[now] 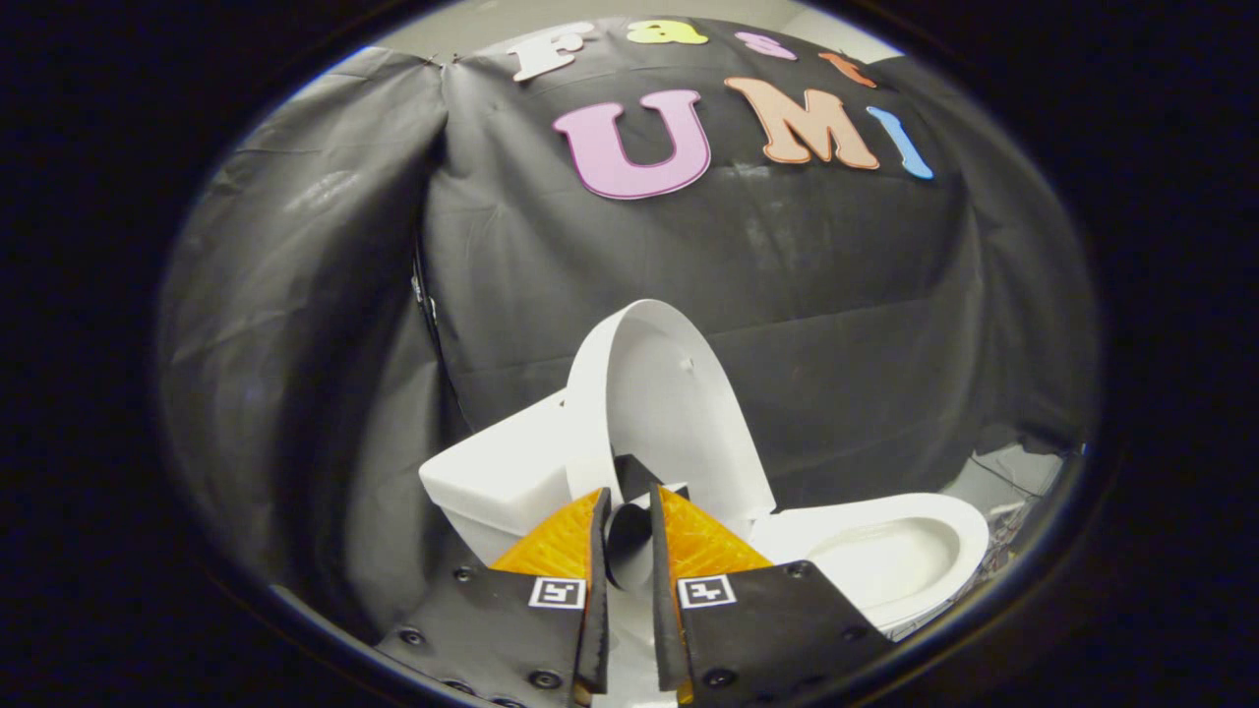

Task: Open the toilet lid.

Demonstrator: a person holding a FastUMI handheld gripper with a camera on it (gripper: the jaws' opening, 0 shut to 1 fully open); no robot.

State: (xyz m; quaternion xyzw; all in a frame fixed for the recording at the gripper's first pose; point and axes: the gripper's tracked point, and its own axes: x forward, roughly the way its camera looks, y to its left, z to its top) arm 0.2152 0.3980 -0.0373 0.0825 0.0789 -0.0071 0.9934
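Observation:
A white toilet stands against the black cloth wall. Its lid [669, 403] is raised almost upright, underside facing right, and leans toward the tank [497, 472]. To the right, beyond the fingers, lies the open seat and bowl [885, 556]. A small black tab [637, 475] sticks out from the lid's lower edge. My gripper [629, 500] has its fingers nearly together, with the tab pinched between them. The lower part of the tab is hidden in the dark gap between the fingers.
The black booth cloth [325, 374] hangs close behind and to the left of the toilet. Some cables and pale floor [1003, 482] show past the bowl on the right.

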